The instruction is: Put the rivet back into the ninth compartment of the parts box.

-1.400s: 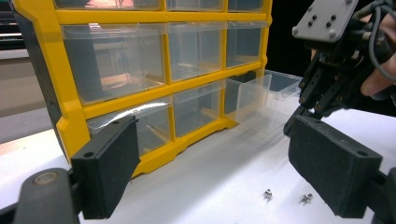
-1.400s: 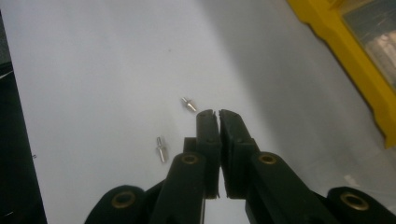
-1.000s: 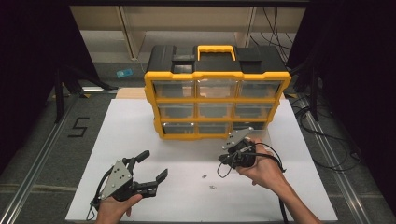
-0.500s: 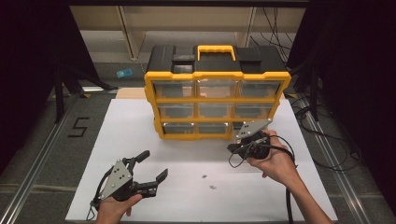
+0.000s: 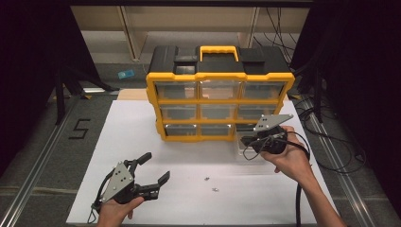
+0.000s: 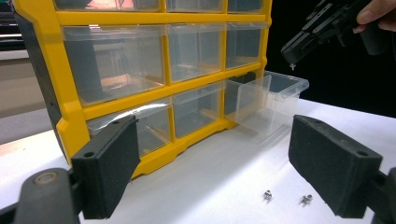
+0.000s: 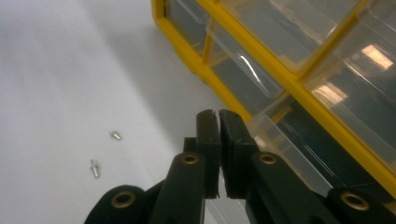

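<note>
- Landmark: the yellow-framed plastic organizer with nine clear drawers (image 5: 220,106), upright at the back of the white table (image 5: 142,123).
- Its bottom right clear plastic drawer (image 6: 271,100) is pulled out in front of the frame, open side up, ready to receive parts.
- Right gripper (image 5: 246,142) hangs just above that drawer. Jaws pinched together; in the left gripper view a small silver screw (image 6: 293,66) pokes down from the tips, so I read it as gripped. In the right gripper view the pads meet with the screw itself hidden.
- I judge the step as a carry-and-drop: the screw is held over the drawer so that opening the jaws lets it fall inside.
- Two more small silver screws (image 5: 210,184) lie loose on the table, in front of the organizer and apart from it.
- Left gripper (image 5: 153,170) sits low, well in front of the organizer's left side, jaws spread wide with nothing between them; presumably parked out of the way.
</note>
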The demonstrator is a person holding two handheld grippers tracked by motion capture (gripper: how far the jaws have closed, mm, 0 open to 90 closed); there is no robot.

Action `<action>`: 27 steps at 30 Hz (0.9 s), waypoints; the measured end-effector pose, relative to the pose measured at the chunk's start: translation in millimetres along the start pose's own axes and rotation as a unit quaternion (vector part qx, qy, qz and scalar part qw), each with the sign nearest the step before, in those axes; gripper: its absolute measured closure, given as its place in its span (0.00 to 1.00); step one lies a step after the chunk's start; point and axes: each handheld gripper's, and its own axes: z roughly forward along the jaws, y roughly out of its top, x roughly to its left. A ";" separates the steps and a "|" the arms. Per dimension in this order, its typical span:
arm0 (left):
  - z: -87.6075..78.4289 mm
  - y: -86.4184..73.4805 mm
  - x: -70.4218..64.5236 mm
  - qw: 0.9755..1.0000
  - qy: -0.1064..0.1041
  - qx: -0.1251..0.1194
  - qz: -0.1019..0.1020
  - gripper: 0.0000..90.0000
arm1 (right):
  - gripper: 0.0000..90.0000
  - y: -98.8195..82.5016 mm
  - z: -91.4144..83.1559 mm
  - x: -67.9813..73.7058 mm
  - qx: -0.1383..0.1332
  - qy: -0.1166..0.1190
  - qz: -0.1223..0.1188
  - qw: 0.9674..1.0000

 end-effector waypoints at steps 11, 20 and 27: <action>-0.2 0.3 0.2 1.000 0.000 0.000 0.001 0.18 | 0.97 -14.6 5.8 -18.5 -0.001 -0.028 0.025 0.999; 0.2 0.2 0.3 1.000 -0.001 0.001 0.005 0.18 | 0.97 -22.4 10.1 -28.2 0.006 -0.040 0.034 0.999; 0.5 0.1 0.1 1.000 -0.001 0.001 0.005 0.18 | 0.90 -32.8 19.7 -35.9 0.015 -0.046 0.047 0.998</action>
